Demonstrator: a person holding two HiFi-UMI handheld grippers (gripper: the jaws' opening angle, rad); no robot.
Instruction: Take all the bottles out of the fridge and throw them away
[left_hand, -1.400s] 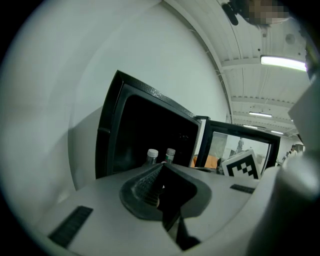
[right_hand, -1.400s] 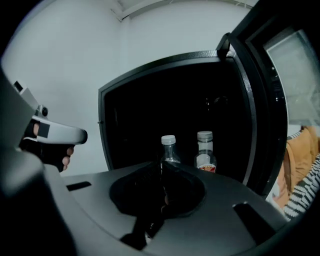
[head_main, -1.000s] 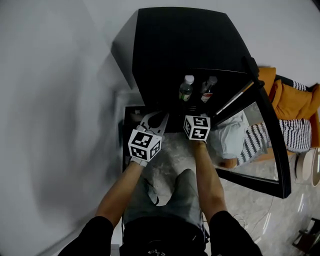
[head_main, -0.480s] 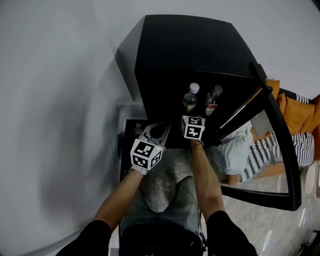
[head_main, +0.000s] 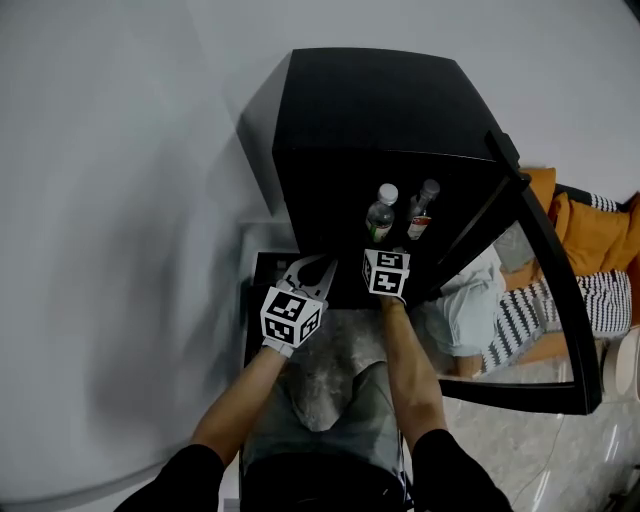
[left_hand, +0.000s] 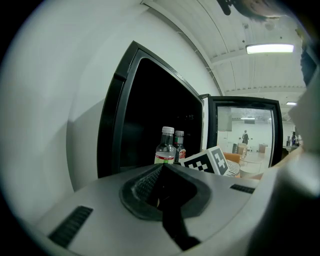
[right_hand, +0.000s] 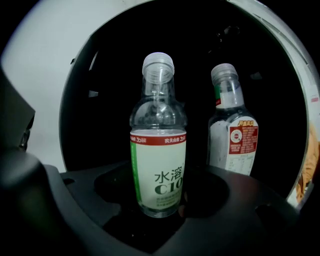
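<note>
The fridge (head_main: 370, 110) stands straight ahead of my right gripper (head_main: 390, 258), with its door (head_main: 545, 300) swung out to that gripper's right. Two bottles stand inside. The nearer bottle (right_hand: 159, 165) sits between the right jaws, which have just been opening and stand apart from it on both sides. The farther bottle (right_hand: 232, 135) is behind it and to its right. My left gripper (left_hand: 161, 172) is left of the right one, in front of the fridge, with both bottles ahead of it.

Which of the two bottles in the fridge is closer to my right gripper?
The bottle with the pale green label, left of the red-labelled bottle. It stands between the right gripper's jaws, which have just been opening wide.
</note>
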